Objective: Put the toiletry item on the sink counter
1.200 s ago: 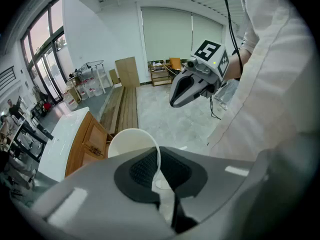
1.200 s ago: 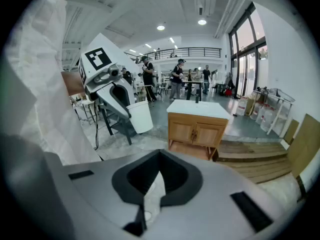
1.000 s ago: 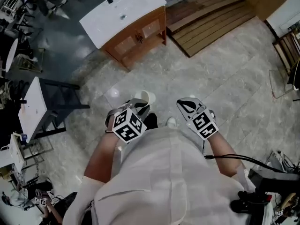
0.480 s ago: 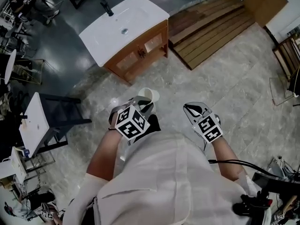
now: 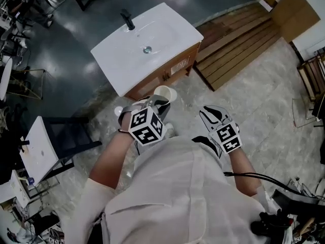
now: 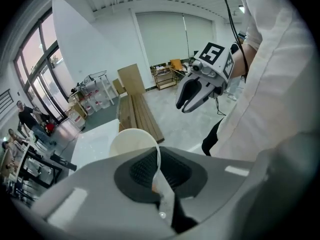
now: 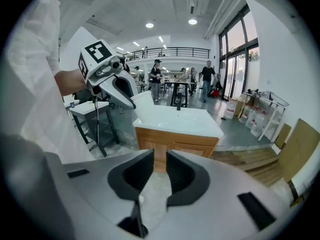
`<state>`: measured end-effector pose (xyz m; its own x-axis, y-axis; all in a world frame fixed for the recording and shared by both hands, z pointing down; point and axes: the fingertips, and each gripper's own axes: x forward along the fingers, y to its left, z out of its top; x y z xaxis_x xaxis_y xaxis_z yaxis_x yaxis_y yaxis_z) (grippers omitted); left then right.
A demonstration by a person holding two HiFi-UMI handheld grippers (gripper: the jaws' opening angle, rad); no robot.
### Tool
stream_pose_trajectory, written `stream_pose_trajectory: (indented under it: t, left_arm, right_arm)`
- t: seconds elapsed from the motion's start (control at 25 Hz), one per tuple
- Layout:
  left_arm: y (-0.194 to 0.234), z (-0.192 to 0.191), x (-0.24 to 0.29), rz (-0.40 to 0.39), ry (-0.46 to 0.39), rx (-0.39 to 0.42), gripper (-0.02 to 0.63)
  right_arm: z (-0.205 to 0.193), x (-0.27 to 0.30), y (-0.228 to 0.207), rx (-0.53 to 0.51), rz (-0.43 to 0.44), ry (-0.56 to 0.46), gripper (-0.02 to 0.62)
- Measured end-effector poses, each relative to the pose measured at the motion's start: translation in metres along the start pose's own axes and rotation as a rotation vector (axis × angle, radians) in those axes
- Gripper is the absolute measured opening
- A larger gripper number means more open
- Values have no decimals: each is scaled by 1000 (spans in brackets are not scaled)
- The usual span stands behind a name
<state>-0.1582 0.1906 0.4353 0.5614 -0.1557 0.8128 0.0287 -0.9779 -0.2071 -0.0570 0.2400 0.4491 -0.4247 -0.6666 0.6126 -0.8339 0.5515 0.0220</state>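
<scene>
A cream cup (image 5: pixel 165 93) hangs by its rim in my left gripper (image 5: pixel 157 104), over the floor just in front of the vanity. In the left gripper view the pads pinch the thin wall of the cup (image 6: pixel 132 141), so the left gripper (image 6: pixel 157 176) is shut on it. The white sink counter (image 5: pixel 167 39) with a black faucet (image 5: pixel 128 20) and a drain (image 5: pixel 147 49) lies ahead on a wooden cabinet. My right gripper (image 5: pixel 207 113) is held beside the left, empty. In its own view the right gripper (image 7: pixel 155 176) shows a narrow gap, with the sink counter (image 7: pixel 175 119) beyond.
Wooden decking (image 5: pixel 238 34) lies on the floor right of the vanity. A small white table on black legs (image 5: pixel 38 136) stands to the left. Several people stand in the hall far behind the sink (image 7: pixel 205 76). The floor here is pale marble tile.
The vanity has come closer and now sits just ahead of the grippers. Both grippers keep their pose, and the cup stays in the left one.
</scene>
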Motion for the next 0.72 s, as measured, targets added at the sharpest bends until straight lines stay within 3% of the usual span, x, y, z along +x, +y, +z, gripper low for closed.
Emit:
stream_pose_trajectory:
  t: [0.32, 0.72]
  left_arm:
    - [121, -13, 32, 87, 52, -43, 17]
    - [297, -5, 115, 154, 179, -149, 17]
  right_arm:
    - [43, 58, -50, -38, 27, -9, 58]
    - [87, 141, -170, -85, 181, -23, 58]
